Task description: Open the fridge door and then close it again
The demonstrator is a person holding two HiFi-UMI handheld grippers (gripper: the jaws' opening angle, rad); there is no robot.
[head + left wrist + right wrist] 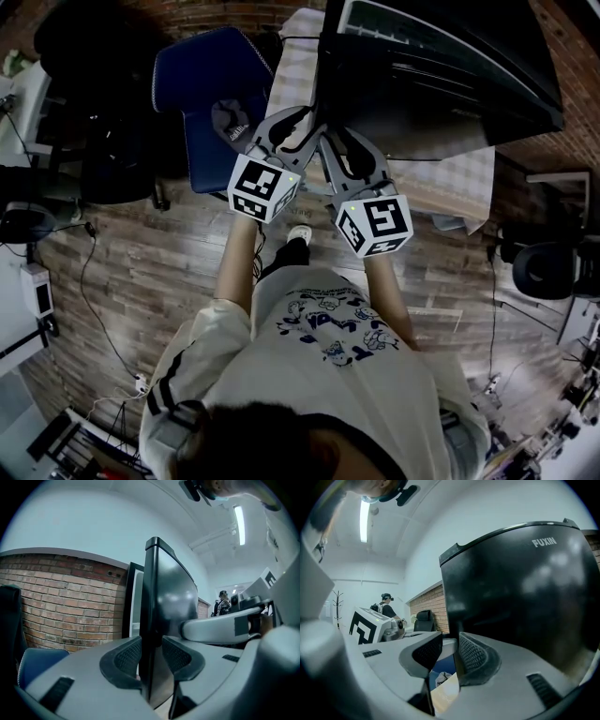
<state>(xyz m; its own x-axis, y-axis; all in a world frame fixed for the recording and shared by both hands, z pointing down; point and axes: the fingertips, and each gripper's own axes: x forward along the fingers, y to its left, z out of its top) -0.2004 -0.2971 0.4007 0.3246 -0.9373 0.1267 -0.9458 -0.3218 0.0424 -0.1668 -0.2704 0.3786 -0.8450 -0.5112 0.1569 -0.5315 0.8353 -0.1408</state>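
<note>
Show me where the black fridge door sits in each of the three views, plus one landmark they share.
Head view: the fridge door is the black slab at upper right.
Left gripper view: the fridge door is at centre, edge-on and upright, clamped in the left tool.
Right gripper view: the fridge door fills the right half, its broad face lettered FUXIN.
Shared landmark: the brick wall.

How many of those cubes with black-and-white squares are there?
2. One cube rides on the left gripper, which is at the fridge door. The other cube rides on the right gripper beside it. I see no others.
</note>
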